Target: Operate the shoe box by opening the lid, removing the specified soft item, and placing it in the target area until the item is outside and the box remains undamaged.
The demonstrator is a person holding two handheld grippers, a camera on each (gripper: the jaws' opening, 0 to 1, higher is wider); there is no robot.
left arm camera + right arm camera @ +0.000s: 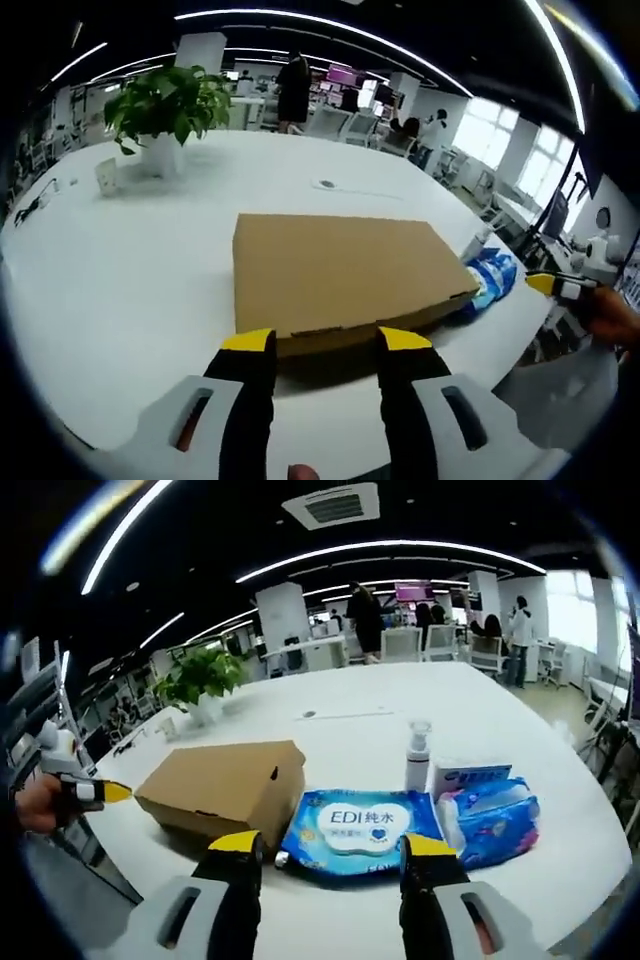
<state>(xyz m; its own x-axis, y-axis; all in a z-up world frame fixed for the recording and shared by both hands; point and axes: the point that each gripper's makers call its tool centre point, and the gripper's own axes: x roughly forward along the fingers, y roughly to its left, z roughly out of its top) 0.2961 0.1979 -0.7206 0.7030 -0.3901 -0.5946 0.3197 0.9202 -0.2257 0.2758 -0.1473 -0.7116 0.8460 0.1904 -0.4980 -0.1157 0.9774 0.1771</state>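
White and glossy, the big rounded bench [130, 280] runs back into an open office lit by long ceiling strips, people standing at desks far behind it. Dead centre sits the shoe box [345, 270], plain brown cardboard, flat matte lid shut down over it, so whatever is inside is hidden. Behind the box, a leafy green plant [165, 105] stands in a white pot. The left gripper [325, 340] hangs just short of the box's near edge, fingers spread wide, nothing between the yellow tips. From the right gripper view, the right gripper [335, 845] also has its fingers spread and empty, hovering in front of a glossy blue-and-white soft pack [362, 830] lying flat right beside the box. Beyond that pack, further from the box, a crinkly blue plastic bundle [495, 820], and a white spray bottle [418, 755] standing upright behind it.
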